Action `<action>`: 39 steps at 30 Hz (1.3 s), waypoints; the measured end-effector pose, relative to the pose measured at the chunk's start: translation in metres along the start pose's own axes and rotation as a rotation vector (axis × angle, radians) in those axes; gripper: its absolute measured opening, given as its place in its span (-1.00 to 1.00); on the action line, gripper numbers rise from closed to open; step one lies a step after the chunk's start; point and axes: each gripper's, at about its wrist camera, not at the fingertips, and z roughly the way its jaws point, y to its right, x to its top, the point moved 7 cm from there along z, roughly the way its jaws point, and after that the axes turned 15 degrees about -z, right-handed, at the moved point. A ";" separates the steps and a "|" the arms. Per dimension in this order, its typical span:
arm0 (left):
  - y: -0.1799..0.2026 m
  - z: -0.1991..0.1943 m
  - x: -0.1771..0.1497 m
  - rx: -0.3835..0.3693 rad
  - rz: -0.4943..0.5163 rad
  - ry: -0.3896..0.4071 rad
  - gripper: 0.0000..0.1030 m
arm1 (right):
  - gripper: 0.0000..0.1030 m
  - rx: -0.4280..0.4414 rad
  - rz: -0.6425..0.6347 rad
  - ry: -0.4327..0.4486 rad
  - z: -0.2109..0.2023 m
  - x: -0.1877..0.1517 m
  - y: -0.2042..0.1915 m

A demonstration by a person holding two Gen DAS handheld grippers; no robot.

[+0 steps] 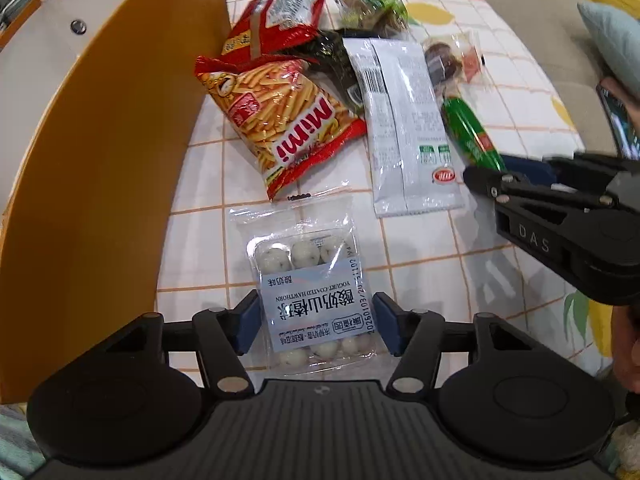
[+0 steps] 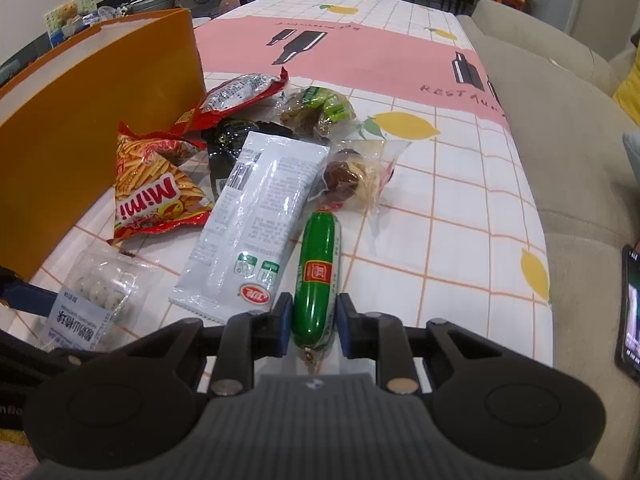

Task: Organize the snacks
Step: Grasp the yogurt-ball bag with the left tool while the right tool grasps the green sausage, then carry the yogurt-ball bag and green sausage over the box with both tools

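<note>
Your right gripper [image 2: 311, 326] is clenched on the near end of the green sausage [image 2: 318, 276], which lies on the checked tablecloth [image 2: 440, 240] just right of the white packet [image 2: 256, 216]. Your left gripper [image 1: 316, 328] straddles the yogurt-hawthorn pack [image 1: 312, 300]; its pads seem just clear of it, though the edges are hard to read. The orange box [image 1: 120, 120] stands to the left.

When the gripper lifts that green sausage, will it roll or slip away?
Probably it stays stiff: the green sausage is a firm-looking tube. Its shiny wrapper may be slippery, so it could slide between the right gripper's pads. Being round, it would likely roll on the tablecloth if dropped.
</note>
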 end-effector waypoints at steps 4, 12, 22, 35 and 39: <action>-0.008 -0.010 0.001 -0.047 -0.044 0.014 0.28 | -0.62 0.012 0.038 -0.007 -0.002 -0.002 0.002; -0.007 -0.038 0.012 -0.125 -0.088 0.071 0.28 | -0.63 0.004 0.036 0.033 -0.020 0.001 0.000; -0.016 -0.093 0.023 -0.234 -0.163 0.166 0.28 | -0.63 0.017 0.082 0.109 -0.051 0.011 -0.002; -0.063 -0.167 0.062 -0.208 -0.159 0.280 0.28 | -0.64 0.130 0.077 0.274 -0.119 0.065 -0.046; -0.083 -0.180 0.076 -0.185 -0.146 0.284 0.28 | -0.64 0.174 0.031 0.264 -0.125 0.093 -0.070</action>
